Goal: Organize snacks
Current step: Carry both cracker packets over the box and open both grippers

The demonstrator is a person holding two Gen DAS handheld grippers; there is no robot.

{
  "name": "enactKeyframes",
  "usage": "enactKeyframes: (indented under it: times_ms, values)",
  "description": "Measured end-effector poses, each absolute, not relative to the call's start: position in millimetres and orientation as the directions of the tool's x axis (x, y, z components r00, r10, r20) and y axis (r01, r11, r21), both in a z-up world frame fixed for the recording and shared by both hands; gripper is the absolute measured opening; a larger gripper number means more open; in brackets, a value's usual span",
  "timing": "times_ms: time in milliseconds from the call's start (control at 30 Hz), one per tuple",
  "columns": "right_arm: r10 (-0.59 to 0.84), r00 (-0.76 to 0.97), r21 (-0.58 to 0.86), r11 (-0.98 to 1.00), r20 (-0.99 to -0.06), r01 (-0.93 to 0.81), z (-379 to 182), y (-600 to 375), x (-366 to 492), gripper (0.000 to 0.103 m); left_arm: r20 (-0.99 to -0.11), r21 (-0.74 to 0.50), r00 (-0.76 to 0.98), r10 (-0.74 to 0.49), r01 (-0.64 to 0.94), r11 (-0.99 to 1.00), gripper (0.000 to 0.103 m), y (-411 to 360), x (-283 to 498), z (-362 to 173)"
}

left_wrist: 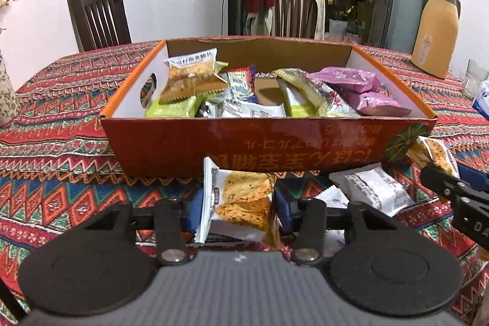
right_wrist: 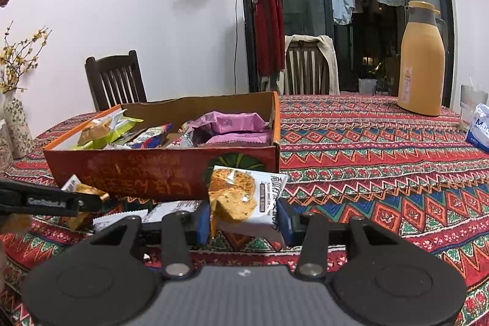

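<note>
An orange cardboard box sits on the patterned tablecloth and holds several snack packets. My left gripper is shut on a white-and-orange cracker packet just in front of the box's near wall. My right gripper is shut on a similar cracker packet in front of the box, near its right corner. The right gripper also shows at the right edge of the left wrist view. Two white packets lie on the cloth between the grippers.
A tan thermos jug stands at the far right of the table, with a glass and a tissue pack beside it. A flower vase stands at the left. Two wooden chairs stand behind the table.
</note>
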State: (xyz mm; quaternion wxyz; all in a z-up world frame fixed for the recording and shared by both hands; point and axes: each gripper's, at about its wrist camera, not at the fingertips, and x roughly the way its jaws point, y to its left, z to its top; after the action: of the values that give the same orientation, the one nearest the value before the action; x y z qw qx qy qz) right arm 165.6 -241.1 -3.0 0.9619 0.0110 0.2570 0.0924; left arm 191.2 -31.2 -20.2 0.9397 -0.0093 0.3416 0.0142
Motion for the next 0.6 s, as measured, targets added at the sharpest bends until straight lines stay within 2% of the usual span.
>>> enactKeyframes:
  times_ms: [267, 600]
  values:
    - [0.195, 0.874, 0.034, 0.979, -0.445, -0.201, 7, -235, 154, 0.043, -0.59, -0.016, 0.807, 0.002, -0.015, 1.0, 0.048, -31, 176, 3]
    - [0.227, 0.907, -0.008, 0.969, -0.356, -0.246, 50, -218, 159, 0.043, -0.503, -0.004, 0.865, -0.008, 0.008, 1.0, 0.049, -34, 180, 39]
